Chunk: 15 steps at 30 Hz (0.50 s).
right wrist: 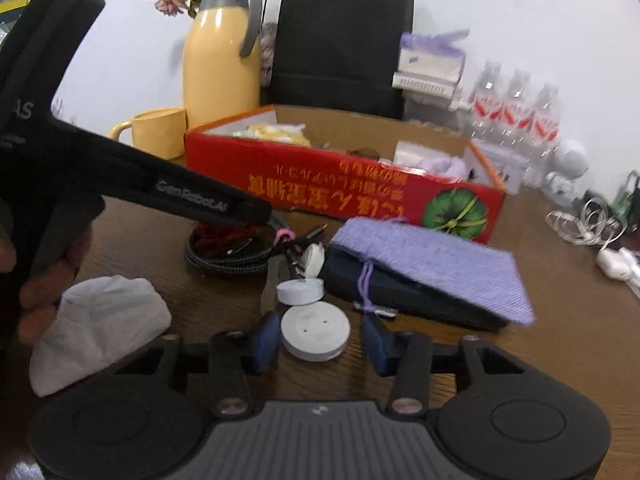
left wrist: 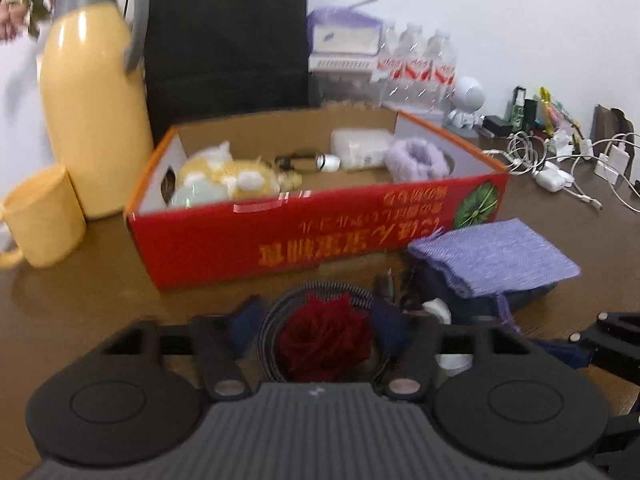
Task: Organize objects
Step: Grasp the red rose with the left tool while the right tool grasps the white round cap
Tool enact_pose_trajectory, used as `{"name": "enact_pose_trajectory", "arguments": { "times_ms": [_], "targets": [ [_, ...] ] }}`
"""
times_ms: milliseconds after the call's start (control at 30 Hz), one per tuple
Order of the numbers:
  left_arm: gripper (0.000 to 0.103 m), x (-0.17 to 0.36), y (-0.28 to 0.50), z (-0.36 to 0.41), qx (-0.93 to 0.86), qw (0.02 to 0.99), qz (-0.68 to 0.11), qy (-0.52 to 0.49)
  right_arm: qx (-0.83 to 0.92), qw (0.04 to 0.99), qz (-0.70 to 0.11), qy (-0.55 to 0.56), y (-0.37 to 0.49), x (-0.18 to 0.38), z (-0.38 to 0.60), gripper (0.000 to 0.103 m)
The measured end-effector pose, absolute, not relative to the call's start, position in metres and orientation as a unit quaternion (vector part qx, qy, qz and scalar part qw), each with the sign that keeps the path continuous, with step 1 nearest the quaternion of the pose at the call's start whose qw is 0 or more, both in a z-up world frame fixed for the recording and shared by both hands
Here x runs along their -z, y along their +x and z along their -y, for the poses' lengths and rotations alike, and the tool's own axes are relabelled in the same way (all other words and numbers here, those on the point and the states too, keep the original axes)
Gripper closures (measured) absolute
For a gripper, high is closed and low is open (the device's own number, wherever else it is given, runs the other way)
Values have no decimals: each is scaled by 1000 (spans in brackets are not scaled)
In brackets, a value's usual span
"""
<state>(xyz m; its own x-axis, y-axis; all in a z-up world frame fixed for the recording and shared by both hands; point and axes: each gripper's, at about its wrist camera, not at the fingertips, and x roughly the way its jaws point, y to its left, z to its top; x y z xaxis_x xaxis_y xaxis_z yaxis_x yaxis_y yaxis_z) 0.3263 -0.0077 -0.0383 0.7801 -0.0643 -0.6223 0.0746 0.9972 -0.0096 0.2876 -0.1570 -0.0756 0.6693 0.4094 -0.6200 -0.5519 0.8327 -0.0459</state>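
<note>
Red box [left wrist: 320,236] sits mid worktop [left wrist: 80,300]. I see left hand-held gripper [left wrist: 324,328] half open around dark rose [left wrist: 324,340] before box, maybe touching. Right hand-held gripper [right wrist: 316,338] half open around white disc [right wrist: 315,330], not squeezing.

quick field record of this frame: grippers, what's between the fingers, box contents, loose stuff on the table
left gripper: fingers astride dark red rose inside coiled braided cable; contact unclear
right gripper: fingers flank round white disc, apart from it
red cardboard box: open; yellow plush toy, white adapter, fluffy lilac band
loose on table: folded lilac cloth, crumpled white tissue
</note>
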Motion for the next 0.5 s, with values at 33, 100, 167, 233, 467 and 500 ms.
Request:
{"name": "enact_pose_trajectory", "arguments": {
  "times_ms": [33,100,167,233,467,500],
  "targets": [
    [76,40,326,7,45,943,-330,8,-266,907,-308,-108,289,76,158,65],
    [81,33,318,11,55,945,-322,28,-263,909,-311,-94,290,76,160,65],
    [81,15,302,10,60,953,-298,10,-255,916,-301,-77,284,69,167,65],
    [81,-11,271,11,87,962,-257,-9,-252,923,-282,-67,273,57,178,65],
    [81,-29,172,29,127,963,-233,-32,-251,934,-253,-29,215,33,217,65],
    [81,-26,162,31,128,961,-241,-42,-254,934,-251,-27,202,33,220,65]
  ]
}}
